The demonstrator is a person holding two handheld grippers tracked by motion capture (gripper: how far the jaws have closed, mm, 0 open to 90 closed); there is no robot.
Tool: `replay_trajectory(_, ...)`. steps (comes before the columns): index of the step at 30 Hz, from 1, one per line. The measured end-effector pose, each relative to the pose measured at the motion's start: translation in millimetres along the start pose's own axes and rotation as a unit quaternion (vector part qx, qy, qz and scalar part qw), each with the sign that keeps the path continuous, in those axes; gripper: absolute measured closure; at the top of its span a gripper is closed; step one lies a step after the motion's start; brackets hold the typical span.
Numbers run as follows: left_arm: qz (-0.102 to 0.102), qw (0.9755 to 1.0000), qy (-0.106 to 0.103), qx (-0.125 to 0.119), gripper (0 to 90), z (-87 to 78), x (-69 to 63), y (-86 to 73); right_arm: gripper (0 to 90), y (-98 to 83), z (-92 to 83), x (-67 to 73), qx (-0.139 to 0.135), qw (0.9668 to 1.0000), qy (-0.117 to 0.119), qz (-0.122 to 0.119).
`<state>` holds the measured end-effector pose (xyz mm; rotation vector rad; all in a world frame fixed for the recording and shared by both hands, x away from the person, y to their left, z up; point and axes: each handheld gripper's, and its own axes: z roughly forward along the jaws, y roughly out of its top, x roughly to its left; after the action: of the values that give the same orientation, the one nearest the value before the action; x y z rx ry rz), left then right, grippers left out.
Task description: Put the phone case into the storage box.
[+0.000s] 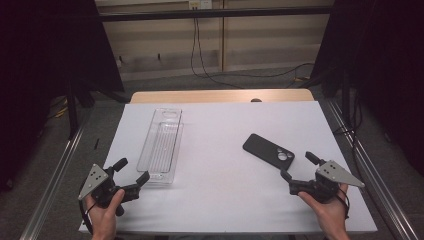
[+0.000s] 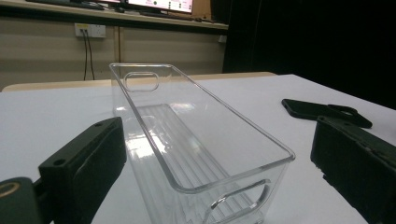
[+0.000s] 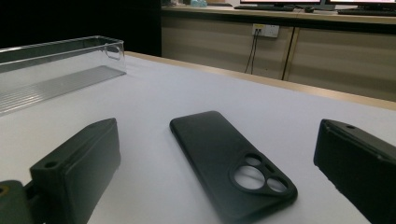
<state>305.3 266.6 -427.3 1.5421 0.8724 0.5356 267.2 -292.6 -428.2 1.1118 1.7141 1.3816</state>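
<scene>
Though camera cutouts show, phone case [image 3: 229, 163] bears no legible brand.

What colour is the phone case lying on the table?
The phone case is matte black, clearest in the right gripper view.

Matt black phone case [image 3: 229, 163], clear glossy plastic tray [image 2: 196, 135]

1. Left gripper [image 1: 132, 171]: held low at the near left, aimed forward and slightly rightward; fingers [image 2: 84, 163] spread wide apart, nothing between them.
2. Left hand [image 1: 105, 212]: wrapped around the grip from below, forearm entering from the bottom edge.
3. Right gripper [image 1: 297, 166]: held low at the near right, angled toward the left; fingers [image 3: 77, 168] likewise spread wide, gripping nothing.
4. Right hand [image 1: 327, 210]: clasped under the handle, wrist slightly bent.
</scene>
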Motion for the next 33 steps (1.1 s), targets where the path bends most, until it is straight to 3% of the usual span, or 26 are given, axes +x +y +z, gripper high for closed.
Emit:
replay_trajectory(25,-0.002,1.0,0.001,0.002,3.5,0.5,0.1,-1.0,1.7,29.8,44.9,-13.2,-0.014,0.9999,-0.007,-0.005)
replay_trajectory(28,-0.002,1.0,0.004,0.004,3.5,1.0,0.9,-1.4,3.0,32.8,52.4,-17.4,-0.016,0.9999,-0.002,0.005)
replay_trajectory(33,-0.007,1.0,0.005,0.001,3.5,2.6,1.5,-1.6,3.2,36.2,63.9,-24.6,-0.009,0.9998,-0.016,-0.001)
